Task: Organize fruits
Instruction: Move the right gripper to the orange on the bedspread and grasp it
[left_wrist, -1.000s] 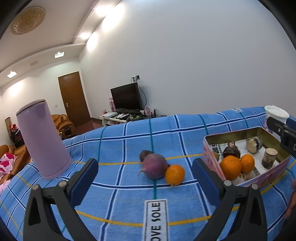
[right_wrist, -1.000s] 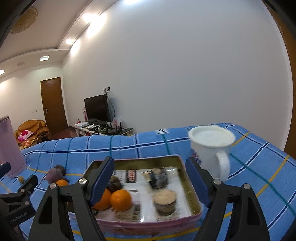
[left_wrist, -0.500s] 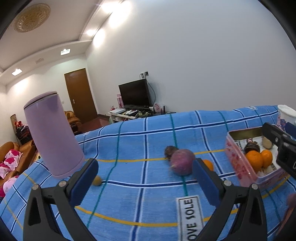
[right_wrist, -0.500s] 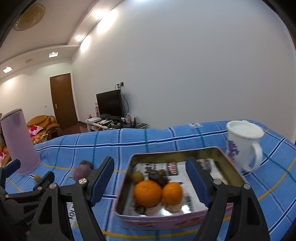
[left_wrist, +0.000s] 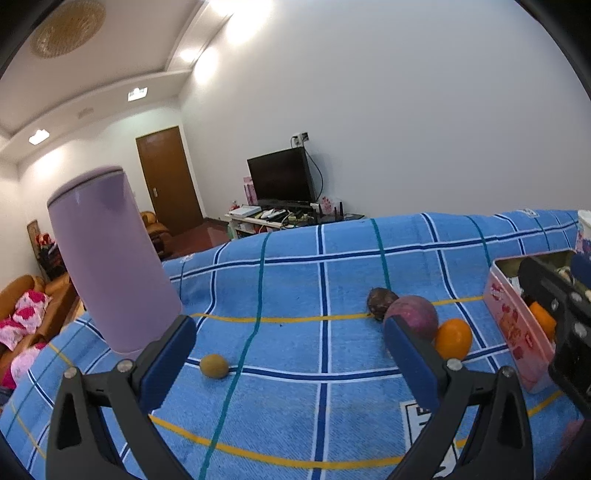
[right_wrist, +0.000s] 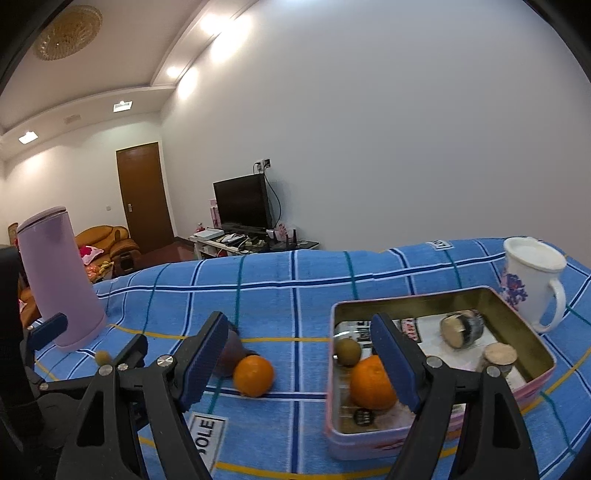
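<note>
On the blue checked cloth lie a loose orange (left_wrist: 453, 339) (right_wrist: 253, 374), a purple round fruit (left_wrist: 412, 321), a dark brown fruit (left_wrist: 380, 302) behind it, and a small yellow-brown fruit (left_wrist: 214, 366) near the left. A pink tin (right_wrist: 443, 435) holds an orange (right_wrist: 371, 384), a small brown fruit (right_wrist: 347, 351) and other items. My left gripper (left_wrist: 290, 358) is open and empty above the cloth. My right gripper (right_wrist: 301, 363) is open and empty, between the loose orange and the tin.
A tall lilac flask (left_wrist: 110, 258) (right_wrist: 59, 277) stands at the left of the cloth. A white lidded mug (right_wrist: 532, 280) stands behind the tin's right end. A "SOLE" label (right_wrist: 207, 432) is sewn on the cloth's near part.
Both grippers have swung left. The tin has slid to the right in both views, and the flask and the small yellow-brown fruit have come further into view. Both stay open.
</note>
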